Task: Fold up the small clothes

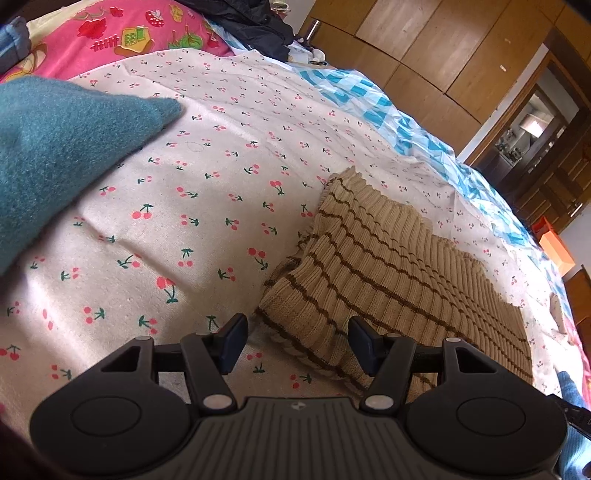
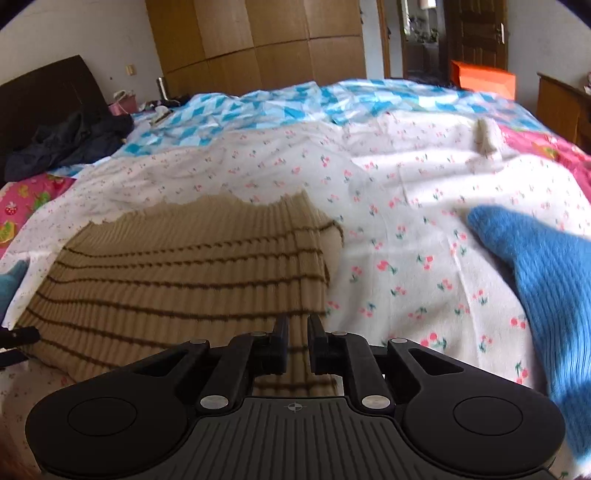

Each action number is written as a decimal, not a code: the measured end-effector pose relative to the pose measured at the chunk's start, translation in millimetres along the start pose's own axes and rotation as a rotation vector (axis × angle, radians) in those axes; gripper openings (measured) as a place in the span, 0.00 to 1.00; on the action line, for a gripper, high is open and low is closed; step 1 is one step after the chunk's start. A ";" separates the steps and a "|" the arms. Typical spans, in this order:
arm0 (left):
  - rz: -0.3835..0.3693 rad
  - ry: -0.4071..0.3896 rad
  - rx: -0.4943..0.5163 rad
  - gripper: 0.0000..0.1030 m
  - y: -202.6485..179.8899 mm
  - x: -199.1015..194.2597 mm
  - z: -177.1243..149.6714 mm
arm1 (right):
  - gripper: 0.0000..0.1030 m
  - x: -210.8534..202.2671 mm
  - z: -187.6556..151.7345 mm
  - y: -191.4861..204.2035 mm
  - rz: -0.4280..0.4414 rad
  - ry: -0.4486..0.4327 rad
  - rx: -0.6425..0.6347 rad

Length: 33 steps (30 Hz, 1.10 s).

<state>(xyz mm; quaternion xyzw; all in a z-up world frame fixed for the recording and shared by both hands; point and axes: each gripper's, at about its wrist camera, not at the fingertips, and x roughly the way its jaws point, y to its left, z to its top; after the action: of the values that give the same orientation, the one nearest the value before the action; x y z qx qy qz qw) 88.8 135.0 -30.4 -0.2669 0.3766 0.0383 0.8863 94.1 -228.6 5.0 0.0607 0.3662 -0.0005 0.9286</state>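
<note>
A beige ribbed knit garment with thin brown stripes (image 1: 388,266) (image 2: 184,266) lies folded flat on the cherry-print sheet (image 1: 184,184) (image 2: 406,177). My left gripper (image 1: 298,332) is open and hovers over the garment's near left corner, which lies between the spread fingers without touching them. My right gripper (image 2: 298,325) hangs just above the garment's near right part. Its jaws stand a narrow gap apart with nothing between them. A teal knit piece (image 1: 55,155) lies to the left and a blue knit piece (image 2: 546,280) to the right.
The bed carries a blue diamond-pattern cover (image 2: 258,107) and a pink printed blanket (image 1: 122,33). Dark clothes (image 2: 66,144) are heaped near the headboard. A wooden wardrobe (image 2: 258,40) stands behind the bed. An orange box (image 2: 484,79) sits past the far edge.
</note>
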 end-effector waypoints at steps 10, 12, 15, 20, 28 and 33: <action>-0.072 0.049 -0.102 0.62 16.4 9.2 0.2 | 0.23 40.9 59.9 138.1 0.273 0.093 -0.169; -0.091 0.049 -0.112 0.61 18.6 10.4 0.4 | 0.29 59.3 66.6 171.9 0.308 0.135 -0.214; -0.123 0.050 -0.135 0.61 22.8 11.3 1.5 | 0.31 96.3 74.6 218.8 0.319 0.229 -0.247; -0.159 0.044 -0.139 0.61 25.1 11.8 3.5 | 0.31 147.7 83.7 276.2 0.272 0.324 -0.285; -0.187 0.046 -0.145 0.60 26.8 13.7 5.8 | 0.39 192.3 74.1 334.9 0.124 0.451 -0.483; -0.181 0.047 -0.125 0.60 23.2 13.7 4.8 | 0.38 213.1 62.5 341.3 0.055 0.438 -0.576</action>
<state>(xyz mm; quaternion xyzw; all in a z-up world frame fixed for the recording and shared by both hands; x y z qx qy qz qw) 95.4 155.3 -47.4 -0.3554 0.3684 -0.0247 0.8587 308.0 112.4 -56.3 -0.1948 0.5400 0.1407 0.8067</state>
